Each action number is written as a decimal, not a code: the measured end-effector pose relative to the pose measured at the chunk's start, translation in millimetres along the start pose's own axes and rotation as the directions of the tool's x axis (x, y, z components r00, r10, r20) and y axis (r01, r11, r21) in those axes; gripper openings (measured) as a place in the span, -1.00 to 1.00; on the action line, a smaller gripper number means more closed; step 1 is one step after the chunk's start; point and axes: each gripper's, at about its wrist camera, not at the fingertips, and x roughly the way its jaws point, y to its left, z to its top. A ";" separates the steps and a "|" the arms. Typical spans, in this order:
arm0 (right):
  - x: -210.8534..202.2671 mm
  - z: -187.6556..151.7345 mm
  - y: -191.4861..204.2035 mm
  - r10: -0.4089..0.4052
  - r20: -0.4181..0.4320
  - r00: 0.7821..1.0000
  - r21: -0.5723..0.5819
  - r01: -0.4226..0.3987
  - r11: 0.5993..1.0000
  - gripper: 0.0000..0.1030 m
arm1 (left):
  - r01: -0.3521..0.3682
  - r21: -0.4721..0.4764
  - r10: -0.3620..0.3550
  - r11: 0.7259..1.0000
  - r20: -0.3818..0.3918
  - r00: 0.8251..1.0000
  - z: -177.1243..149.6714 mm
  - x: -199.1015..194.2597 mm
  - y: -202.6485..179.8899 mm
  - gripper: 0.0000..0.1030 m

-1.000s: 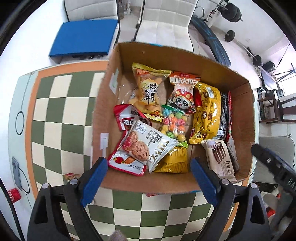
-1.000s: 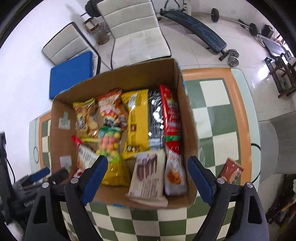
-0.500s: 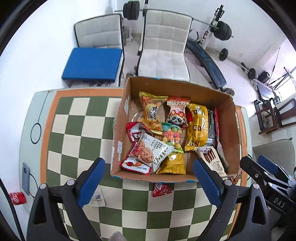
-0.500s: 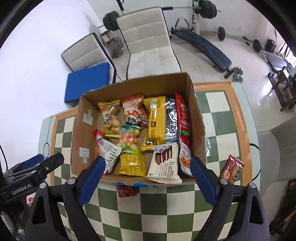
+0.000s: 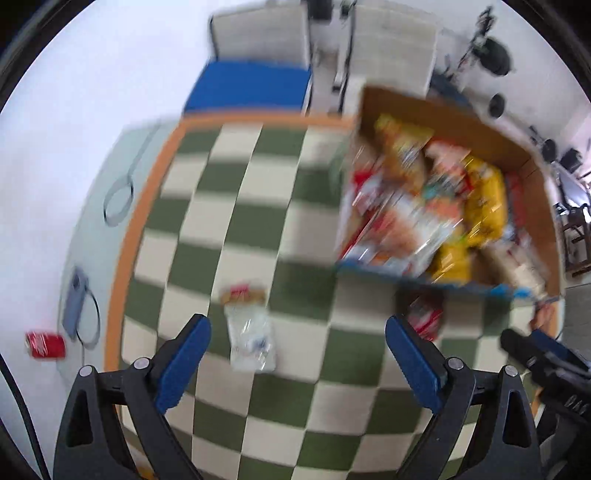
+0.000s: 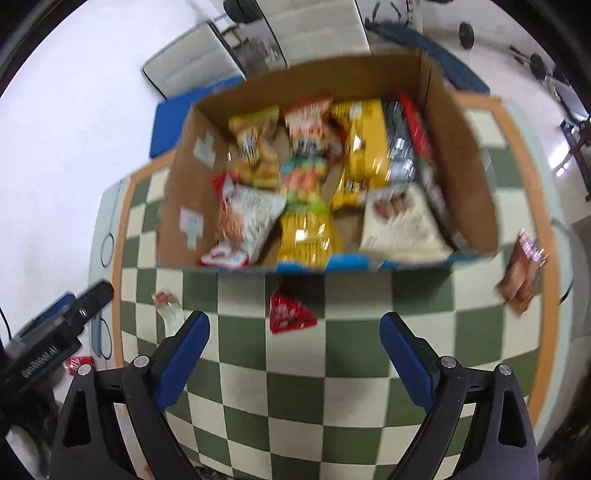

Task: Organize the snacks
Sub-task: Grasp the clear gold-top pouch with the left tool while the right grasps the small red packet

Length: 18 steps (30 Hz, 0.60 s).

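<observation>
A cardboard box holding several snack packs stands on the checkered table; it also shows blurred in the left wrist view. My left gripper is open and empty, with a clear snack packet lying on the table between its fingers. My right gripper is open and empty, just short of a small red packet in front of the box. A brown packet lies at the table's right edge. The red packet also shows in the left wrist view.
The checkered table has an orange border. A phone with a cable and a red can lie left of it. Chairs and a blue cushion stand behind the box. Gym gear is at the back right.
Both grippers have pulled back from the box and dropped lower; the left one swung left over the clear packet. The box contents look unchanged. Both views are blurred by motion.
</observation>
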 end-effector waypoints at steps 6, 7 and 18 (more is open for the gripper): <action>58.0 -11.1 3.1 -0.002 -0.046 0.999 0.036 0.004 0.999 0.81 | 0.030 -0.129 -0.053 0.991 -0.179 0.982 -10.2 75.9 42.4 0.88; 65.9 -11.8 5.2 -0.006 -0.051 0.999 0.037 0.008 0.999 0.81 | 0.037 -0.145 -0.065 0.989 -0.198 0.978 -10.6 84.8 47.0 0.88; 127.8 -10.6 26.1 -0.060 -0.085 0.995 0.028 0.063 0.998 0.56 | 0.020 -0.197 -0.088 0.980 -0.339 0.937 -4.8 157.0 68.5 0.88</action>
